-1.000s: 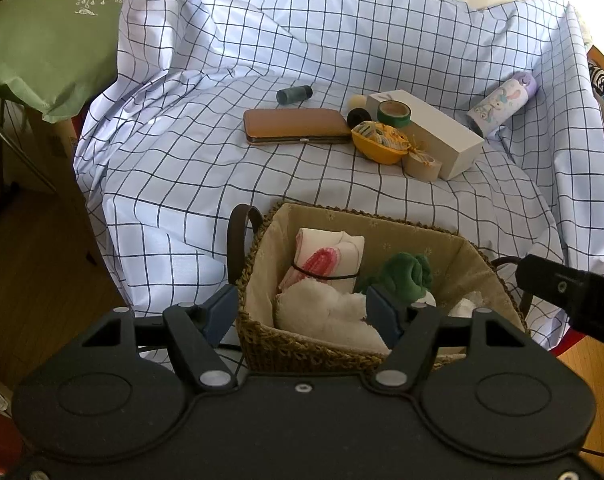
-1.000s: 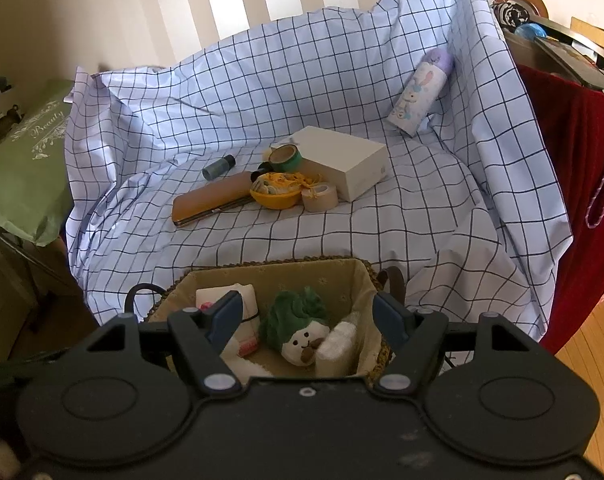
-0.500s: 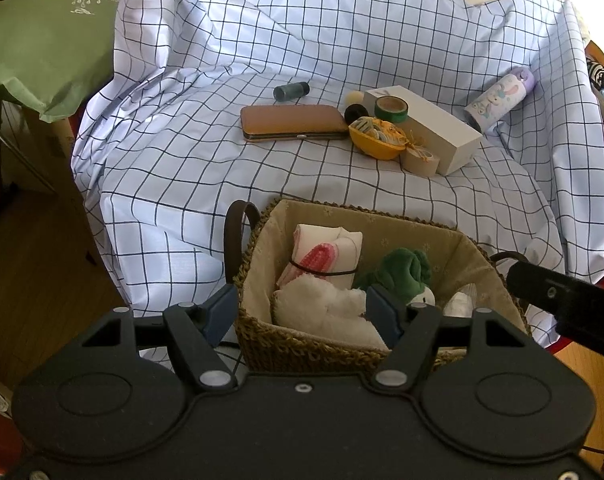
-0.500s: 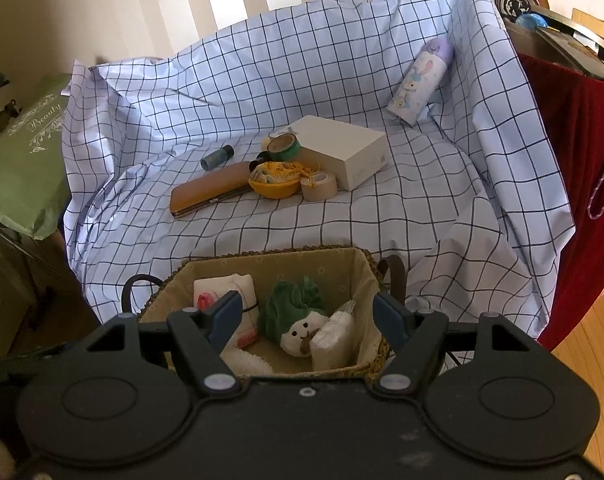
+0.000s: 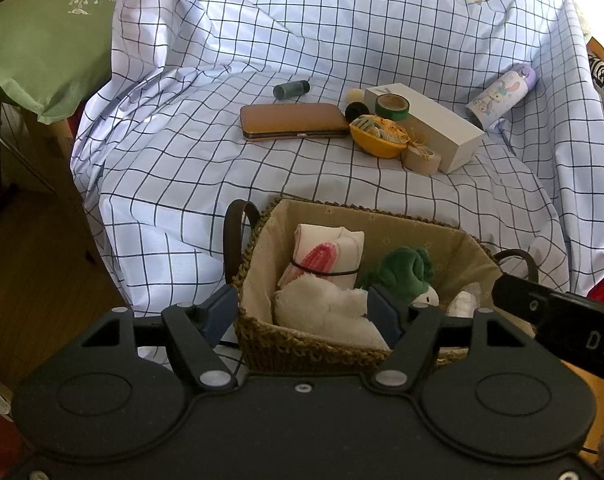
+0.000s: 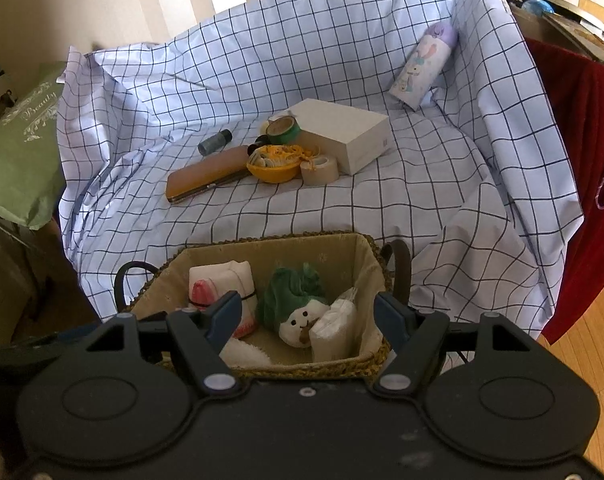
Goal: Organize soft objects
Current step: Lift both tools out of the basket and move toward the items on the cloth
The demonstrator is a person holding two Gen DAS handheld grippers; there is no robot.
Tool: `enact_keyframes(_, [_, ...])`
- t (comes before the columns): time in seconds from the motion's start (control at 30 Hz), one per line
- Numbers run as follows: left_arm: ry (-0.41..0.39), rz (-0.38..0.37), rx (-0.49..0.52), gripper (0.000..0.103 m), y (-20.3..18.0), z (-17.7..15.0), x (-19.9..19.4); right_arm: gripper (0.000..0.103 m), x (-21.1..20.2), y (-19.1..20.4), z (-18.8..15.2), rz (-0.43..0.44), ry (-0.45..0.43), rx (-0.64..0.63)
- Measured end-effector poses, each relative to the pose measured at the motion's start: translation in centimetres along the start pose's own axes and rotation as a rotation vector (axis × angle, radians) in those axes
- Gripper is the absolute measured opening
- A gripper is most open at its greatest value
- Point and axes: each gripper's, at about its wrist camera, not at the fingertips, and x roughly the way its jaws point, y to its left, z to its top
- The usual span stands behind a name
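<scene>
Basket (image 6: 261,368) holds 4 soft items; 2 tape rolls (image 6: 320,169) lie beyond.

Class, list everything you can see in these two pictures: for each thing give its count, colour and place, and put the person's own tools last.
basket: 1, woven brown, front of the sheet
rolled cloth: 1, white with red, in the basket
towel: 1, white, in the basket
plush toy: 1, green and white, in the basket
tissue pack: 1, white, in the basket beside the toy
case: 1, tan, on the sheet
bowl: 1, yellow, beside the case
tape rolls: 2, green and beige, by the box
box: 1, white, on the sheet
spool: 1, dark teal, behind the case
bottle: 1, lilac and white, lying far right
sheet: 1, white, checked
left gripper: 1, black, jaws open
right gripper: 1, black, jaws open
</scene>
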Motion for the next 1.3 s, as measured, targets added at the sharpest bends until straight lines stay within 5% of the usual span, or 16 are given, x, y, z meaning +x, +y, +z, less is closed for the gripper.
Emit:
enact_keyframes(0.63, [0.041, -0.022, 0.033, 0.067, 0.1, 3.6, 1.9, 0.074, 4.1, 0.3, 4.5, -0.003, 0.069, -0.024])
enact_keyframes(1.3, [0.045, 0.018, 0.026, 0.067, 2.5, 14.7, 11.0, 0.073, 12.4, 3.0, 11.3, 0.023, 0.142, -0.161])
